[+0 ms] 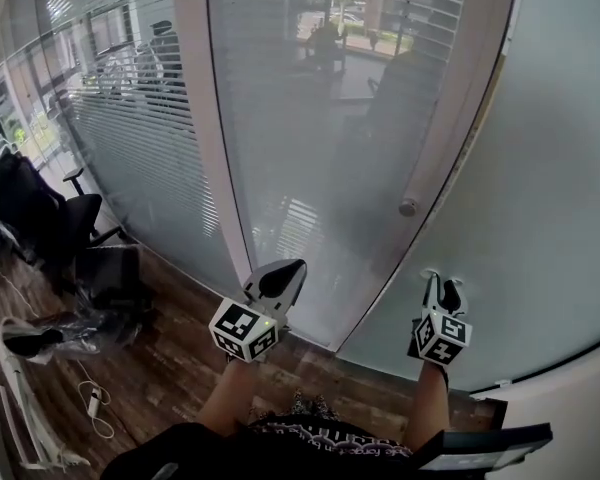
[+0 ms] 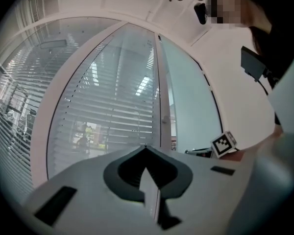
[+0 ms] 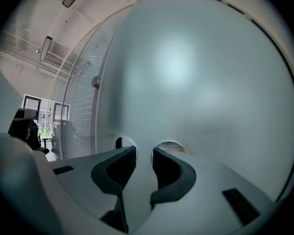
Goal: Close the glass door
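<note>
A: Where is the glass door (image 1: 550, 168) in relation to the round knob (image 1: 408, 207)?

B: It is the big frosted sheet filling everything right of the knob. Its near edge lies just beside the white post (image 1: 450, 128) that runs past the knob. I judge it nearly home, but the left gripper view shows a thin slit low down, just right of the knob, so I cannot say it is seated

A: And left of the knob?

B: A fixed panel with blinds behind it (image 1: 310, 148), then more blinded glass further left. A black office chair (image 1: 40, 213) stands well apart, at the far left

A: The grippers?

B: The right gripper (image 1: 441, 282) is below the knob and a little right, its nose against or just off the frosted sheet. Its own view is almost all frosted glass, and its jaws stand a narrow gap apart with nothing between them. The left gripper (image 1: 294, 267) is below and left of the knob, facing the blinded panel, jaws pressed together and empty

A: So what is left?

B: By my reckoning the swing is mostly done. What remains is a last push to bring the door flush with the post, if it isn't already
</note>
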Demonstrator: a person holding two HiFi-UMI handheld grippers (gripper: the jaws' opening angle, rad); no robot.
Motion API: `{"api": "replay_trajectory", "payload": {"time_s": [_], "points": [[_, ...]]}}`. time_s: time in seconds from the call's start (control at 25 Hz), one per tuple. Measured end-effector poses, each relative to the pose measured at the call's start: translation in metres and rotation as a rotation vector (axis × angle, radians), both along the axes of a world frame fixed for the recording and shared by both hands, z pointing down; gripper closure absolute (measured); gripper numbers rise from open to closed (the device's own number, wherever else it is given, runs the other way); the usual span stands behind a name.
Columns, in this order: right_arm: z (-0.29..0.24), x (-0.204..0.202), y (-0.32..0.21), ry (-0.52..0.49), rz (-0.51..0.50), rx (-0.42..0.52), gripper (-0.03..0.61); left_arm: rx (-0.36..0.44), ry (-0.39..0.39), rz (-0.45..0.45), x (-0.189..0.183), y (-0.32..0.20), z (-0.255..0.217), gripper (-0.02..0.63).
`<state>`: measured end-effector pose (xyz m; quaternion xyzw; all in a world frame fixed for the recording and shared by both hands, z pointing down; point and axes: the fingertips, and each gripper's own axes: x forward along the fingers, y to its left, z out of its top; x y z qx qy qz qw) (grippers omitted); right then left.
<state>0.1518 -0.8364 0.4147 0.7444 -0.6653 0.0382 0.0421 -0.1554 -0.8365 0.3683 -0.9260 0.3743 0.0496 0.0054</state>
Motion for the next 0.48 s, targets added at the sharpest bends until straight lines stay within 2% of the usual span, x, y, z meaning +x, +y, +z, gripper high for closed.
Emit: {"api": "replay_trajectory", "payload": {"time_s": [0.48], "points": [[0.001, 0.008, -0.015, 0.000, 0.023, -0.016, 0.471, 0.002, 0.007, 0.041, 0.009, -0.012, -0.006, 0.612]]}}
